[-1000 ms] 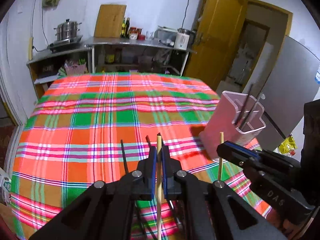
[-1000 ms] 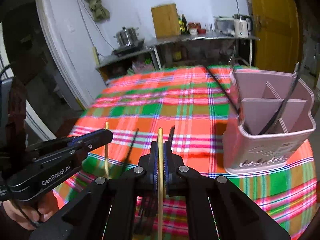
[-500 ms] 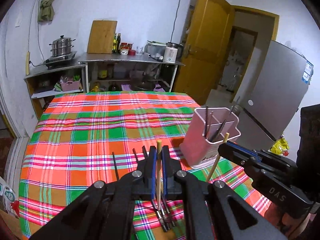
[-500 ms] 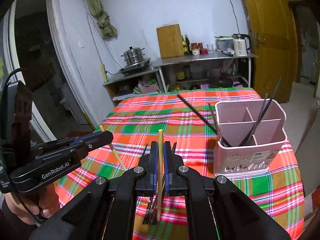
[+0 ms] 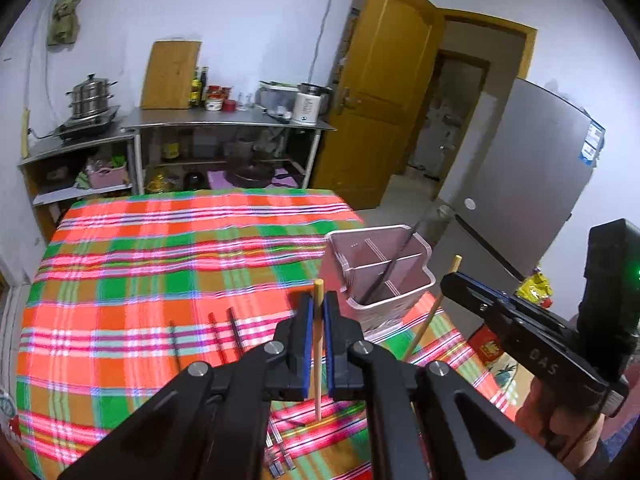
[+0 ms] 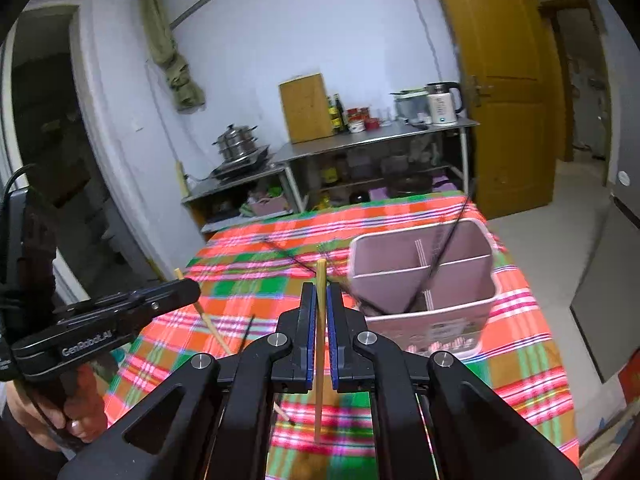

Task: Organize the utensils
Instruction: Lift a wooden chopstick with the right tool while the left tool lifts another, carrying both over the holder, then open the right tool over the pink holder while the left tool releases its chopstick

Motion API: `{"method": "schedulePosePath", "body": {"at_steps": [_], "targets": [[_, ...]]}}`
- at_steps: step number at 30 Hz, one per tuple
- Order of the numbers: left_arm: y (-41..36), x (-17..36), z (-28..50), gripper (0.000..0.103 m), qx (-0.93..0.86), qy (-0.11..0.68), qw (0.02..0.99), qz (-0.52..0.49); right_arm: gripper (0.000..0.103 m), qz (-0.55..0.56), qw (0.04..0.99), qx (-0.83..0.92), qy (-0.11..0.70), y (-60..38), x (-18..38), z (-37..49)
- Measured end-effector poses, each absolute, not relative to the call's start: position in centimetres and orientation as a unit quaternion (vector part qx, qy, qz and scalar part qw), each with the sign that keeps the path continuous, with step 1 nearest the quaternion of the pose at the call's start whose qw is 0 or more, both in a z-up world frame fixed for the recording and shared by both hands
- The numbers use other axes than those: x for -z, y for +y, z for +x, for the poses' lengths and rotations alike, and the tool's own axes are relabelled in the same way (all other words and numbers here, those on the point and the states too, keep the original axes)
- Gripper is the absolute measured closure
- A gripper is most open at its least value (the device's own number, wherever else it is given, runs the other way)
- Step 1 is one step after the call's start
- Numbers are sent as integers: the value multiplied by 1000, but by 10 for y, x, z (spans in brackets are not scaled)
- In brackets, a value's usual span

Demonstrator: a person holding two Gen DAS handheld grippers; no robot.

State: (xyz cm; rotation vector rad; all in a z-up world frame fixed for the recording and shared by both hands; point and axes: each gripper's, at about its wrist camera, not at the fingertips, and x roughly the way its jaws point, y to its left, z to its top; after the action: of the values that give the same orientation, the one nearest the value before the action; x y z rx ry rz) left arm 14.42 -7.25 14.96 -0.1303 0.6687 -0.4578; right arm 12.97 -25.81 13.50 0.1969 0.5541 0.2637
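Near the pink divided holder [image 5: 380, 276] on the plaid tablecloth [image 5: 132, 276], left gripper [image 5: 316, 300] and right gripper [image 6: 319, 292] each pinch one wooden chopstick [image 5: 318, 352], ready for lowering tip-first into a compartment.

A table with a bright checked cloth [image 5: 160, 272] in red, green and orange fills the middle of both views. A pink plastic holder [image 5: 384, 276] with little walls inside stands on the cloth, at the right of the frame. Thin black chopsticks [image 5: 390, 270] lean inside it. More dark chopsticks [image 5: 216, 336] lie flat on the cloth, in the lower middle of the left wrist view.
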Motion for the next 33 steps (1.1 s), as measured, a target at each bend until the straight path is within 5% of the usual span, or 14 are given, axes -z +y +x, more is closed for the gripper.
{"method": "schedulePosePath", "body": {"at_steps": [19, 33], "targets": [[-142, -209, 206, 97, 265, 267, 925, -57, 98, 127, 971, -74, 187, -323, -195, 170], [-133, -212, 227, 97, 254, 257, 929, -76, 98, 135, 970, -72, 189, -323, -182, 196]]}}
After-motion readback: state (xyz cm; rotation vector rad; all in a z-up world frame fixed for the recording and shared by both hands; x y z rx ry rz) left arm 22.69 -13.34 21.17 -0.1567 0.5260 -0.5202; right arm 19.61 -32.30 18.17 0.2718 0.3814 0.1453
